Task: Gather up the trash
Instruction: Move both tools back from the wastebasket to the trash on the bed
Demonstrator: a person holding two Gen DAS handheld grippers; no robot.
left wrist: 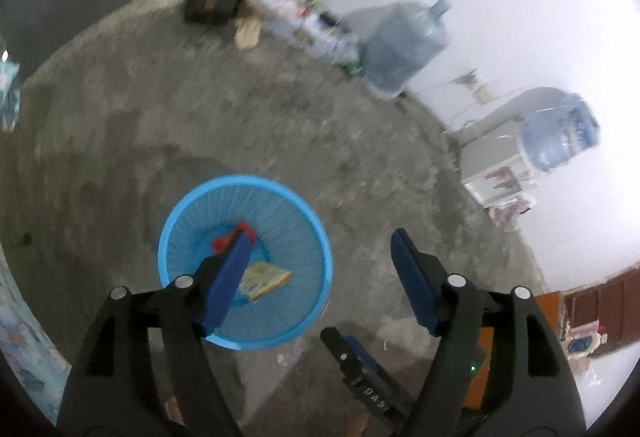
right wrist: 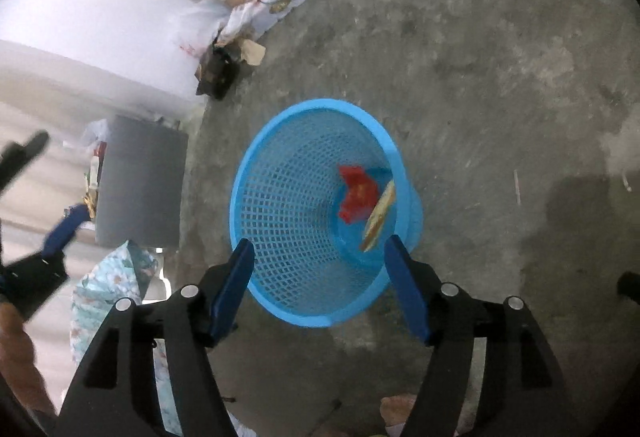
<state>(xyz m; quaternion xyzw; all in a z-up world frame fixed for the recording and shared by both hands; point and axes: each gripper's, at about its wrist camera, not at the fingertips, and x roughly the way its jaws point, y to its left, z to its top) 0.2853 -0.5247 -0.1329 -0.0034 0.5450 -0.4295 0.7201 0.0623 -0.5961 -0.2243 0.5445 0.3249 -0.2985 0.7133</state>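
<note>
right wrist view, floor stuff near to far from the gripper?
blue basket with red wrapper and yellow packet inside → dark bag → white patterned cloth by the wall.

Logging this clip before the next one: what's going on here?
A person is collecting trash with two handheld tongs over a blue mesh basket on a concrete floor. Both the left tongs and right tongs are open and hold nothing. A red wrapper and a yellowish packet already lie in the basket. Water jugs stand by the wall.
</note>
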